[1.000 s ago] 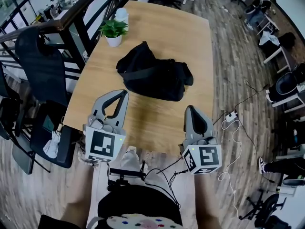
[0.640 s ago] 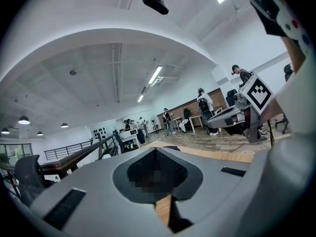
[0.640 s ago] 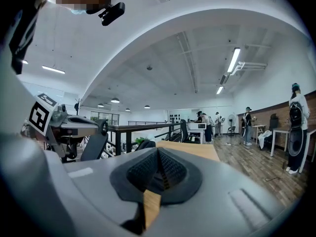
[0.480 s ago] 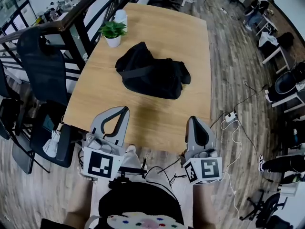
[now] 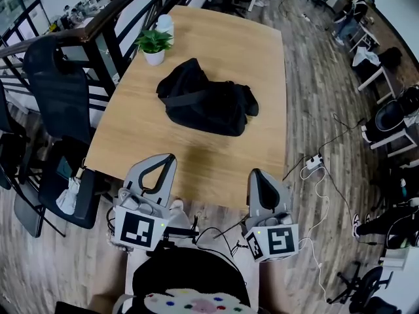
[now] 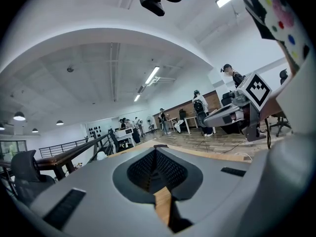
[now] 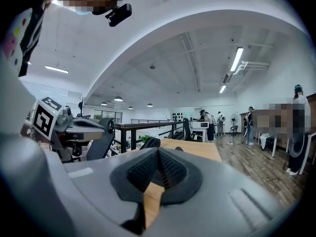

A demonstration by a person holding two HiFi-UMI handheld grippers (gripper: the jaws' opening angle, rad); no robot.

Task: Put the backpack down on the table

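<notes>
The black backpack lies slumped on the wooden table, near its middle, with nothing touching it. Both grippers hang at the table's near edge, well short of the bag. In the head view my left gripper is shut and empty, and my right gripper is shut and empty too. The left gripper view shows closed jaws with only the tabletop beyond. In the right gripper view the jaws are closed, and the backpack's dark top peeks over them.
A small potted plant and a white cup stand at the table's far left corner. Black chairs and a railing line the left side. A power strip with cables lies on the floor to the right.
Both grippers have drawn back toward the person, from over the table's front part to its near edge. The backpack has stayed where it lies.
</notes>
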